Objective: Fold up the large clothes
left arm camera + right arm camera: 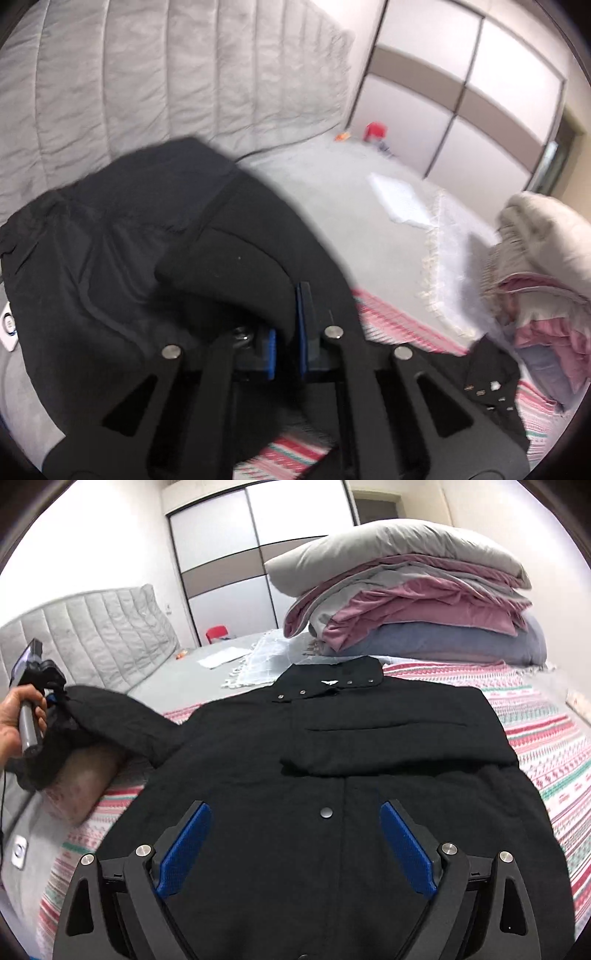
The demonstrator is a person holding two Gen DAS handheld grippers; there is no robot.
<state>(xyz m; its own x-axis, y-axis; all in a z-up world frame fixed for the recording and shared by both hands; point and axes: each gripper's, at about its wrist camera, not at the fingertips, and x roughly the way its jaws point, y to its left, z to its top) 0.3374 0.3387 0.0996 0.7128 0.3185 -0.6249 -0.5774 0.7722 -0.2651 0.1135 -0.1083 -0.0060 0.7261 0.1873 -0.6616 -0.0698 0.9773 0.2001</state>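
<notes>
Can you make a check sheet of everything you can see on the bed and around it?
Surface: bed with a striped blanket over a grey sheet.
Job's things: black jacket spread flat, one sleeve lifted off to the side.
Clutter: stacked bedding, white lacy cloth, paper, small red thing.
Grippers: left gripper shut on the sleeve; right gripper open above the jacket, holding nothing.
Cables: a thin dark cable hangs below the hand.
Surroundings: padded grey headboard, sliding wardrobe doors.
</notes>
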